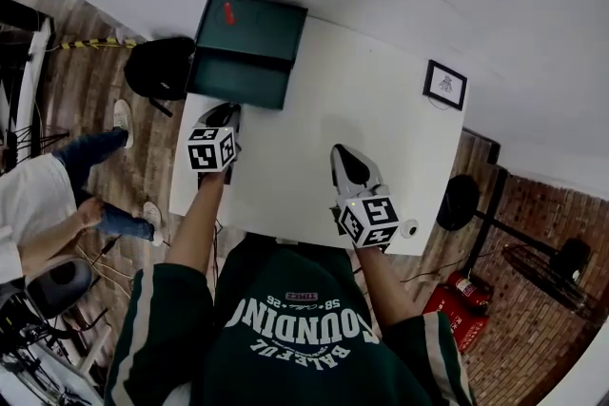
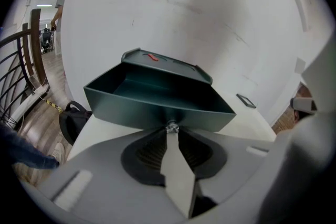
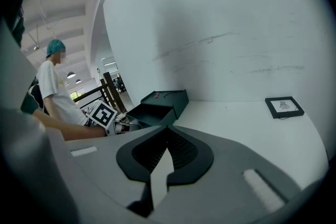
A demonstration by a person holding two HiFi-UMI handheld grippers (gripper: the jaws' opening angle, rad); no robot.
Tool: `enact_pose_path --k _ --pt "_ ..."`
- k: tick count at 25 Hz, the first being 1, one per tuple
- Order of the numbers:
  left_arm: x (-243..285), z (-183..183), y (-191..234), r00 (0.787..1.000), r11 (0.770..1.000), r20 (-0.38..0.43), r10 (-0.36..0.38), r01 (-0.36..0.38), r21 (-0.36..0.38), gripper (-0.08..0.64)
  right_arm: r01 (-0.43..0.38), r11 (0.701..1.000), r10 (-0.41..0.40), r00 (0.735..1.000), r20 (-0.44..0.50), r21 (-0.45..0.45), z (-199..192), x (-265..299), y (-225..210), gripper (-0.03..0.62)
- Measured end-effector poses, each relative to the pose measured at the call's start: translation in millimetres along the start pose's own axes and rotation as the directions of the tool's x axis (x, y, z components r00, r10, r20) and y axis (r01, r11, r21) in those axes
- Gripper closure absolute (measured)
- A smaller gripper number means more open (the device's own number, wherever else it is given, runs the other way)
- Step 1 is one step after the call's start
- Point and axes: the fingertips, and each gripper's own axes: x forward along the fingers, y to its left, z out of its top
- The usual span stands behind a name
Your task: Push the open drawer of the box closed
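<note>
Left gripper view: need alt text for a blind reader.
The left tongs grip the small metal knob on the open drawer of a dark green box, which sits on a white table against a white wall.

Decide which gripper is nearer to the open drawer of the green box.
Left. The left gripper is shut on the knob at the drawer front; the right gripper hangs over the middle of the table, well short of the drawer.

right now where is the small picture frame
In the head view the picture frame lies at the white table's far right corner, well away from the green box at far left.
</note>
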Motion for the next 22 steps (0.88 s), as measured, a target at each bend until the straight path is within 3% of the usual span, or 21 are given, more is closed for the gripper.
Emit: enact_pose_path --k 22 --pt "33.0 34.6 4.3 1.000 1.000 -0.007 0.010 -0.010 -0.018 0.436 0.035 0.999 -0.034 0.999 -0.014 0.039 -5.7 0.6 -23.9 0.594"
